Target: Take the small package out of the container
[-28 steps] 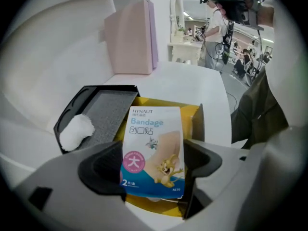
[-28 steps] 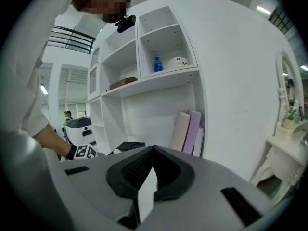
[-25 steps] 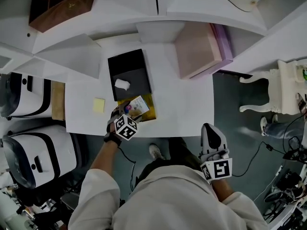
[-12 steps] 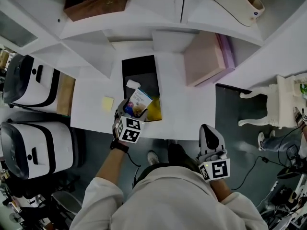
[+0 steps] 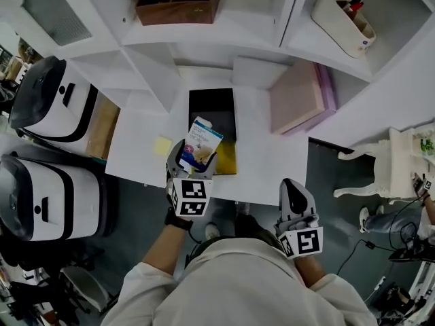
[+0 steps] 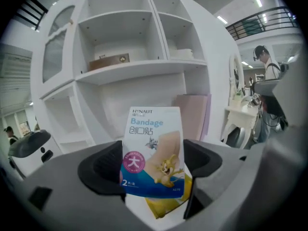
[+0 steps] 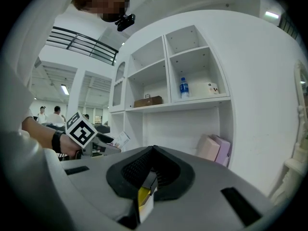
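Fingers of left gripper [image 5: 192, 156] clamped on lower part of bandage package [image 5: 202, 136], held upright and raised over front of worktop [image 5: 262, 161]. Fingers of right gripper [image 5: 294, 190] together, gripping nothing, off the worktop's near edge. Black container [image 5: 212, 104] behind package; yellow packet [image 5: 227, 157] at its front edge. Since a second ago: package lifted higher and tipped upright. Removal judged essentially done, with only setting down left.
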### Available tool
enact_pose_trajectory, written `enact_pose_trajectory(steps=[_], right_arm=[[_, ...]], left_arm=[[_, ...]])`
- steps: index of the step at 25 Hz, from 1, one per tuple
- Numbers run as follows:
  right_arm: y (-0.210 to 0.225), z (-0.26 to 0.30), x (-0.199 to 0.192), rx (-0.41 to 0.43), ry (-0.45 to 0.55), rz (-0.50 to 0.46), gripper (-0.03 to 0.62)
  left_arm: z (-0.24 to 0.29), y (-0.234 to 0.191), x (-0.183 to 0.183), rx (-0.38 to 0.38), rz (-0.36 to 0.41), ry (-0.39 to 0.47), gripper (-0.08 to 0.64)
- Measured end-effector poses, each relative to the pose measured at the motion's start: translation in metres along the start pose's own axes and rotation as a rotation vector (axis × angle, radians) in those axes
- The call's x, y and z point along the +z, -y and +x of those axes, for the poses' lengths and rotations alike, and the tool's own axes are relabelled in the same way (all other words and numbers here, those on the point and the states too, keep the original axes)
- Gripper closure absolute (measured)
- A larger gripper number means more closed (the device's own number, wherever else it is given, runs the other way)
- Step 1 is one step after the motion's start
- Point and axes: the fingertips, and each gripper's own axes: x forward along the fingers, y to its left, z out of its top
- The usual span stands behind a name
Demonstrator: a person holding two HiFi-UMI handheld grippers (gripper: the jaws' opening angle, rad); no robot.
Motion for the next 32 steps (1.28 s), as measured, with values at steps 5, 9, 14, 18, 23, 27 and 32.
enact_pose_trajectory(steps=[5,9,14,18,23,27,32], right_arm=[[-0.018,0.000,0.010,0.020,0.025,-0.015,0.568],[-0.028,-0.004,0.021,0.029,0.049,-0.026,0.568],[-0.033,-0.009,0.029,0.032,0.068,-0.040,0.568],[-0.036,-0.013,0.035,0.036,0.082,-0.048,0.568],[-0.042,-0.017,0.039,0.037,0.092,-0.062,0.568],[-0.046,-0.019,0.042,0.044,0.100,-0.066,0.568],[-0.048,-0.021,0.044,0.047,0.110,-0.068,0.568]], left_arm=[[-0.036,-0.008,0.023,0.048,-0.040,0.086,0.164],[-0.063,-0.011,0.041,0.072,-0.065,0.149,0.164],[-0.093,-0.009,0.061,0.109,-0.095,0.232,0.164],[-0.117,-0.010,0.071,0.136,-0.133,0.292,0.164],[-0.142,-0.013,0.081,0.163,-0.144,0.343,0.164],[-0.155,-0.015,0.085,0.177,-0.155,0.367,0.164],[-0.166,-0.014,0.089,0.187,-0.163,0.394,0.164]])
